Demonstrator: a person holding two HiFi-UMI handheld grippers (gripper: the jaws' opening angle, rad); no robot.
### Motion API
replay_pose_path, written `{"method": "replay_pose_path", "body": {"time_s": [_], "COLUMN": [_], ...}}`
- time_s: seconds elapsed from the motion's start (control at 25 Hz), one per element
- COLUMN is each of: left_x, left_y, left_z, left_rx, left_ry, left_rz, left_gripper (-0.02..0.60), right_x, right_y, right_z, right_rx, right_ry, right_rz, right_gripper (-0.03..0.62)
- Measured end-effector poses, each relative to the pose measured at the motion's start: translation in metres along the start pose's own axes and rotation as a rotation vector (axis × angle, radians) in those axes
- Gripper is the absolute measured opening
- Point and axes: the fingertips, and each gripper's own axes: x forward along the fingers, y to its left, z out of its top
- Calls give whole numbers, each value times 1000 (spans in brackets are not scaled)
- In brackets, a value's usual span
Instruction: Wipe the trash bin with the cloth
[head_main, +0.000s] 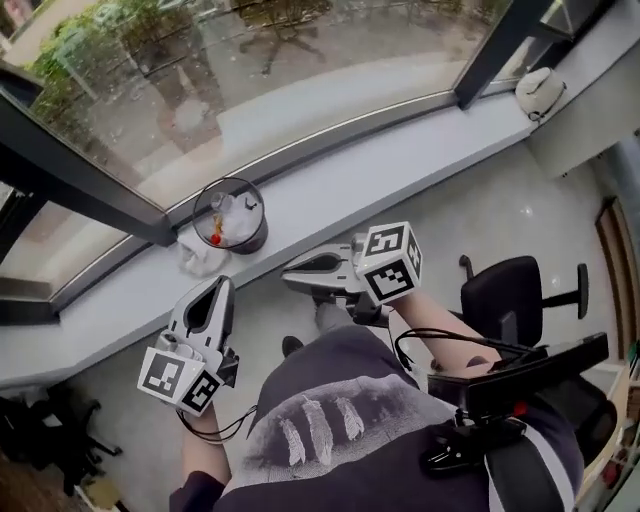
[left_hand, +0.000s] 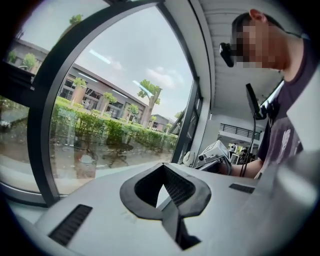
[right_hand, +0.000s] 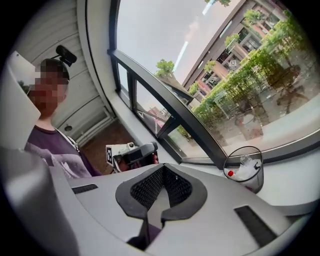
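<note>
**Item: trash bin (head_main: 243, 236) with cloth (head_main: 198, 256) on window ledge (head_main: 400, 160); wiping not begun.**
Bin stands left of centre, with the cloth bunched against its base, handy for pickup. Left claw (head_main: 217, 289) and right claw (head_main: 292, 272) are both pressed together and empty (nothing taken up yet), just below the bin in frame.

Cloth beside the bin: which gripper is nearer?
Left. The left gripper is just below the cloth in the head view; the right gripper is farther, off to its right.
</note>
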Motion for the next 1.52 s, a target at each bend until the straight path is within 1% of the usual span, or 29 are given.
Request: {"method": "replay_pose_path", "body": {"time_s": [0.08, 0.12, 0.16, 0.28, 0.36, 0.44, 0.48, 0.52, 0.56, 0.6, 0.64, 0.68, 0.76, 0.8, 0.92, 0.96, 1.04, 1.12, 1.24, 1.32, 1.4, 1.44, 1.52], "left_x": [23, 31, 37, 39, 30, 22, 18, 13, 8, 3, 0, -1, 1, 3, 10, 15, 24, 32, 42, 47, 50, 51, 48], "left_y": [4, 11, 23, 72, 111, 150, 171, 192, 214, 236, 256, 274, 309, 325, 369, 383, 409, 428, 441, 449, 455, 455, 452], "left_z": [-1, -1, -1, -8, -20, -38, -50, -65, -82, -102, -125, -152, -210, -235, -300, -321, -363, -403, -450, -478, -501, -508, -514], "left_rx": [15, 24, 42, 100, 90, 73, 74, 81, 90, 95, 91, 78, 51, 64, 174, 193, 198, 211, 307, 363, 416, 424, 384], "left_ry": [46, 64, 80, 115, 125, 144, 168, 199, 234, 274, 320, 375, 503, 563, 700, 743, 824, 912, 1031, 1112, 1186, 1203, 1211], "left_rz": [49, 82, 114, 213, 311, 398, 434, 469, 498, 514, 510, 487, 418, 394, 357, 342, 316, 286, 237, 224, 204, 187, 153], "left_gripper": [-5, -6, -5, -5, -5, -5, -5, -5, -5, -6, -6, 33, 481, 499, 499, 499, 497, 495, 485, 452, 408, 391, 368], "right_x": [-7, -4, 3, 31, 49, 64, 72, 80, 88, 98, 109, 121, 145, 155, 181, 188, 200, 206, 202, 200, 203, 204, 207], "right_y": [-24, -40, -57, -100, -116, -127, -133, -138, -143, -149, -157, -166, -188, -201, -235, -247, -270, -289, -301, -308, -312, -312, -308], "right_z": [7, 12, 17, 21, 14, 5, -2, -11, -23, -36, -49, -62, -87, -98, -127, -135, -150, -165, -186, -192, -189, -187, -186], "right_rx": [-13, -35, -68, -220, -339, -455, -496, -522, -539, -553, -570, -590, -648, -692, -829, -856, -889, -916, -963, -973, -963, -936, -862], "right_ry": [6, 37, 83, 244, 339, 430, 483, 544, 611, 678, 742, 803, 927, 993, 1155, 1193, 1253, 1317, 1408, 1418, 1367, 1339, 1294], "right_rz": [40, 50, 43, -41, -58, -49, -41, -30, -21, -16, -18, -27, -64, -88, -135, -145, -159, -154, -104, -80, -90, -94, -91], "right_gripper": [0, 0, 0, 0, 0, 0, 0, 17, 66, 82, 116, 143, 198, 202, 202, 202, 202, 202, 201, 196, 74, 73, 67]}}
